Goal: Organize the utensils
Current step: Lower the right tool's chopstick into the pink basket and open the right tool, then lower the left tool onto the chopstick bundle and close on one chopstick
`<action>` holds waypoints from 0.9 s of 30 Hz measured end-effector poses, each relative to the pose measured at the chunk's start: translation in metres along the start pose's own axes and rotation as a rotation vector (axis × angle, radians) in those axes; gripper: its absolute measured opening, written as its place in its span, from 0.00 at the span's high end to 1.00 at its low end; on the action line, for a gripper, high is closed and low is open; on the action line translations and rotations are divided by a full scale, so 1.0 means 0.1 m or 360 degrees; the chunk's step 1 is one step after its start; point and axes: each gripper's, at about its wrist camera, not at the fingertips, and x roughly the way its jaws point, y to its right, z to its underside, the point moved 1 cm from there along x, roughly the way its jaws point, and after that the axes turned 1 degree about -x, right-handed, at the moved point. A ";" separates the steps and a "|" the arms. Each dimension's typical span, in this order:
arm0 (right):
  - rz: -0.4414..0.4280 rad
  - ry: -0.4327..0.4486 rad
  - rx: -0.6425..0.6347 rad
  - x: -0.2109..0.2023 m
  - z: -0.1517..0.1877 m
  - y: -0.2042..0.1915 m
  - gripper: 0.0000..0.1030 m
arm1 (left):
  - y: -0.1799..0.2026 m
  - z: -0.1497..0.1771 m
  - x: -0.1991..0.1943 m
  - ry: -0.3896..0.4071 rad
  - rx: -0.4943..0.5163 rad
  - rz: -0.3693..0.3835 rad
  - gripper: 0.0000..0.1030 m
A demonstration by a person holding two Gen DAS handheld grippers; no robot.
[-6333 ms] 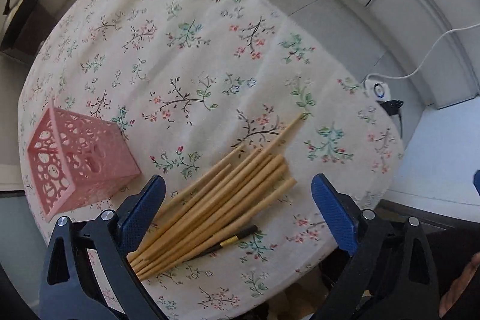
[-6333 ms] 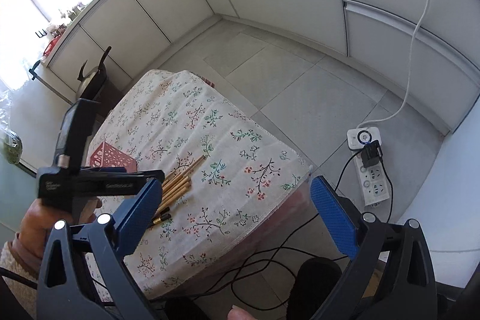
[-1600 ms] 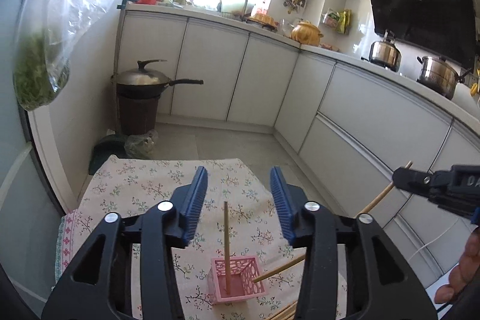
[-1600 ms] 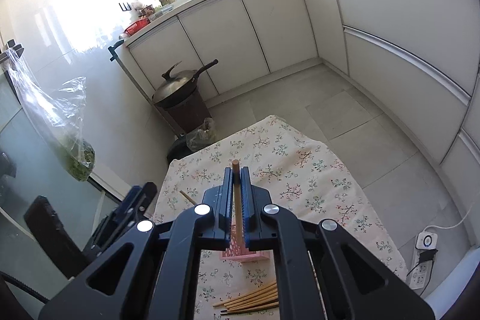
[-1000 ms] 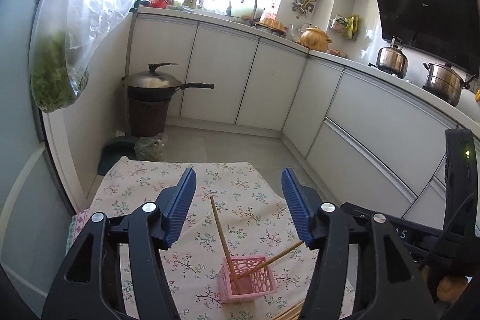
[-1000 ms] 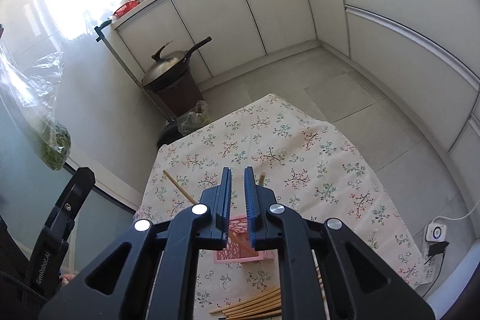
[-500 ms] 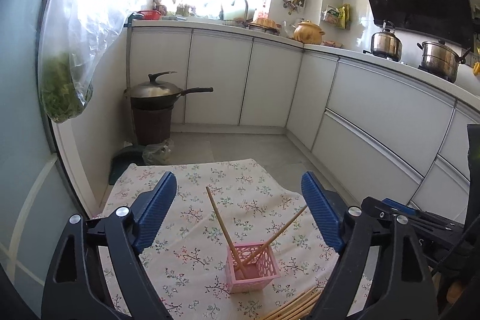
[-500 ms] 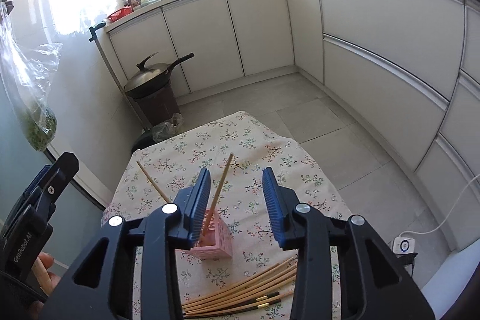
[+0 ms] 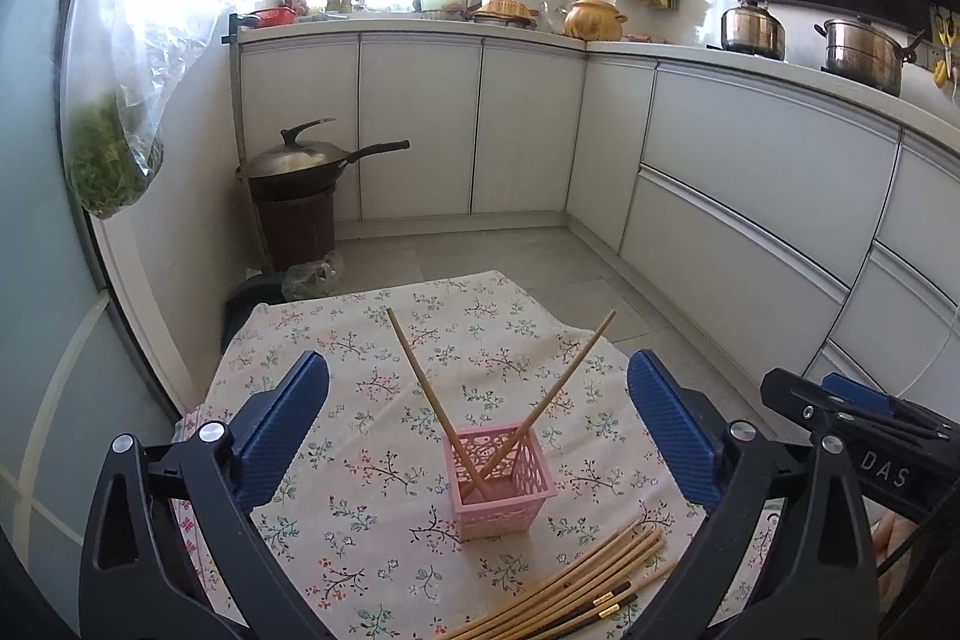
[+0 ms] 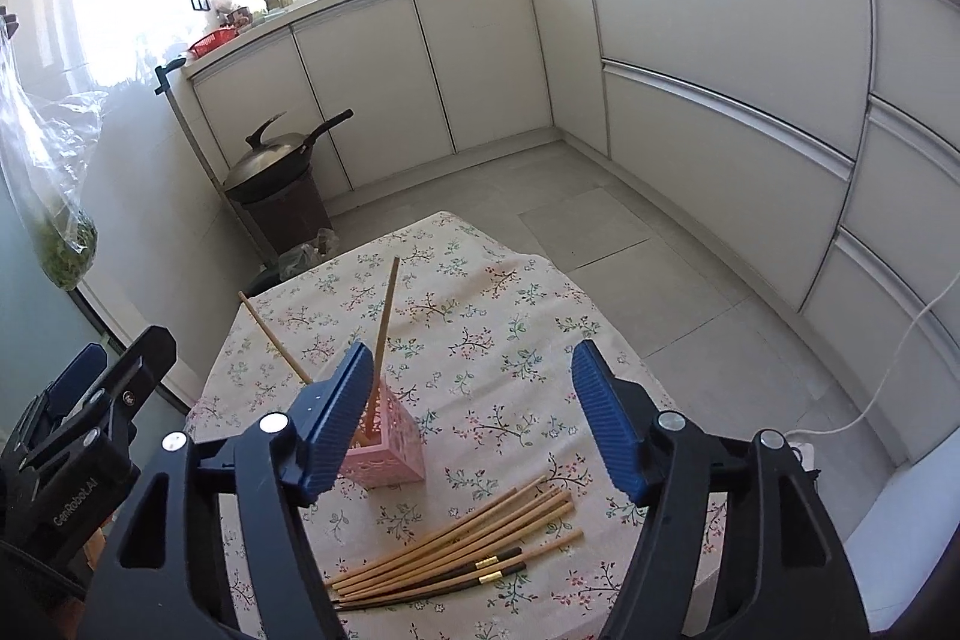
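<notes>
Both grippers have backed off from the pink basket since a second ago, and the right one, which was pinched nearly shut then, is now spreading wide.

Going left to right: a plastic bag of greens [image 9: 114, 160] hangs at the far left, with a lidded wok [image 9: 300, 163] on a dark stand on the floor behind the table. The left gripper [image 9: 477, 421] has its fingers [image 9: 282, 418] still spreading apart, fully released, nothing between them but air; the basket just shows in the gap further off. On the floral cloth surface [image 9: 360, 358] stands the pink basket [image 9: 498, 484], upright, with two wooden chopsticks in it: one [image 9: 420, 388] leaning left, one [image 9: 567, 376] leaning right, crossing down inside the basket. Just in front of the basket, toward the right, the rest of the chopsticks [image 10: 456, 550] lie in a loose bundle on the cloth, mostly light wood, plus a couple of dark ones with gold bands [image 10: 480, 574]. The right gripper [image 10: 474, 421] hangs over that area, fingers [image 10: 603, 424] opening and gripping nothing. White cabinets [image 10: 720, 40] run along the right.
</notes>
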 end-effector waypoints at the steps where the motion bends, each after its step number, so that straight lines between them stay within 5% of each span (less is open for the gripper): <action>1: -0.0004 -0.0002 0.0025 -0.01 0.02 0.05 0.22 | 0.01 0.03 0.03 -0.0019 0.0016 -0.0001 0.07; 5: -0.0061 -0.0019 0.0139 -0.08 0.20 0.37 0.07 | 0.07 0.15 0.15 -0.0130 0.0087 0.0042 0.07; 13: -0.0124 -0.0224 0.0347 -0.05 0.77 1.23 0.07 | 0.57 0.47 0.44 -0.0475 0.0348 0.0349 0.07; 20: -0.0174 -0.0316 0.0459 0.09 1.03 1.63 0.07 | 1.22 0.94 0.88 -0.0865 0.0632 0.0486 0.07; 27: -0.0225 -0.0422 0.0547 0.23 1.13 1.77 0.07 | 1.43 1.20 1.67 -0.1297 0.0565 0.0429 0.07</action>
